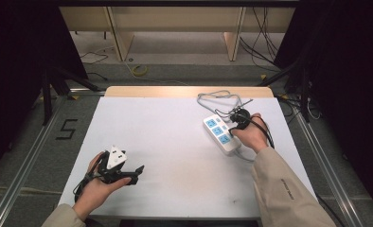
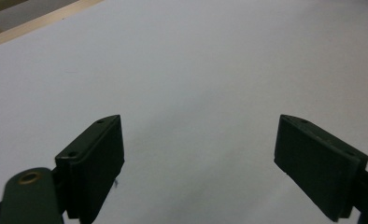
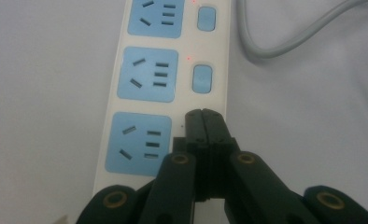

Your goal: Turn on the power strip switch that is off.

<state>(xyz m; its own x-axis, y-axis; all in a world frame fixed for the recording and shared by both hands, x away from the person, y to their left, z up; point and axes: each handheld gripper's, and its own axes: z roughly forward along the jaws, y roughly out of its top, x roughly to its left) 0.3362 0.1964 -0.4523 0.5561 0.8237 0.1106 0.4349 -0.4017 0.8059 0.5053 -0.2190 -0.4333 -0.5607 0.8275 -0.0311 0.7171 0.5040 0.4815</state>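
A white power strip (image 1: 220, 134) with three blue sockets lies at the right of the white table (image 1: 175, 156). Its grey cable (image 1: 217, 97) coils toward the far edge. My right gripper (image 1: 235, 124) is shut, with nothing between its jaws. In the right gripper view its closed tips (image 3: 203, 116) rest over the spot of the nearest socket's switch, which they hide. On the power strip (image 3: 126, 107) the other two blue switches (image 3: 201, 78) show small red lights beside them. My left gripper (image 1: 138, 171) is held low at the near left, open (image 2: 198, 144) over bare table.
The table's wooden far edge (image 1: 184, 91) runs behind the cable. Black stands (image 1: 47, 94) and loose cables flank the table on the floor. A tape mark shaped like a 5 (image 1: 67, 128) lies on the floor at the left.
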